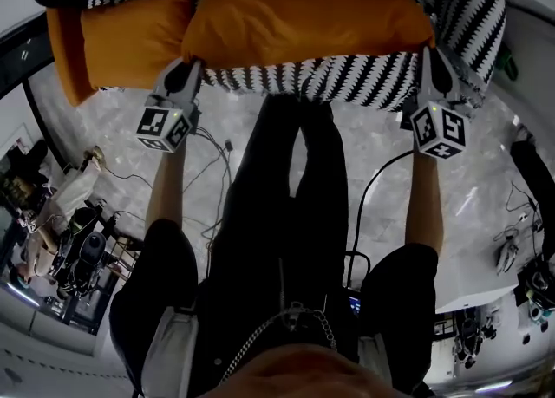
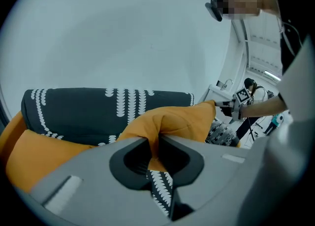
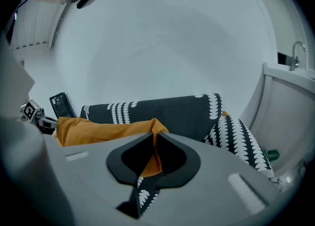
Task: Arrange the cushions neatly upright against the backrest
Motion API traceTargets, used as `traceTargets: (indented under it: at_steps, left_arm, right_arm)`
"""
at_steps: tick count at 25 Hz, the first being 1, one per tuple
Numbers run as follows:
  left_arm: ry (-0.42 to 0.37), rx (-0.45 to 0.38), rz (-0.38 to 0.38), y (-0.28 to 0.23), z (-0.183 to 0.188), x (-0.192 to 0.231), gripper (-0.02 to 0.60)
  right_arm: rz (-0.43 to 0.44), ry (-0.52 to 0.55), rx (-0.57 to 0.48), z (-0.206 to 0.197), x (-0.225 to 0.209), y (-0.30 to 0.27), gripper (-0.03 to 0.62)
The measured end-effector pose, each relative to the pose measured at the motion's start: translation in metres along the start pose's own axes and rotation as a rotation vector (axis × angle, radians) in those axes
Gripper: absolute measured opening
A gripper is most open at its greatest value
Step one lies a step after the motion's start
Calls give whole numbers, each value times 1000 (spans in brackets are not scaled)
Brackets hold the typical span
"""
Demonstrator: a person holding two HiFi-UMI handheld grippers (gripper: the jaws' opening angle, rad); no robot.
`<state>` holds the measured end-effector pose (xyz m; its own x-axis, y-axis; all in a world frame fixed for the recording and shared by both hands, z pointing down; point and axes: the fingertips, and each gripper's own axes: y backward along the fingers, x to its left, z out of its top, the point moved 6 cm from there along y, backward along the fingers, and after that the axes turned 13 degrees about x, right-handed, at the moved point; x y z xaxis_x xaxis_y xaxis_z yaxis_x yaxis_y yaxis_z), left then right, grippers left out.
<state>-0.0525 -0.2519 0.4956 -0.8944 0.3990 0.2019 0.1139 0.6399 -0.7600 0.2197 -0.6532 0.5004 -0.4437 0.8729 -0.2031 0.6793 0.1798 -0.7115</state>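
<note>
Marble floor, left gripper, right gripper outstretched; jaws pinching orange cushion

Pale marbled floor with black cables, plain white wall behind.

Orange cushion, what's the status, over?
Left gripper, right gripper: both shut on orange cushion, one each end. Held lengthwise before backrest. Second cushion close at left.

Even, soft indoor light, strong fisheye warp w/ dark corners.
</note>
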Motion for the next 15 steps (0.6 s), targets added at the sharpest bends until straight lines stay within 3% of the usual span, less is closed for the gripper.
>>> traceTargets:
  at_steps: [8, 15]
  left_arm:
    - [-10, 19, -57, -45, 41, 9, 41]
    - [-67, 71, -116, -56, 47, 6, 41]
  right_arm:
    - [-63, -55, -31, 20, -17, 8, 29]
    - [-71, -30, -17, 25, -26, 25, 31]
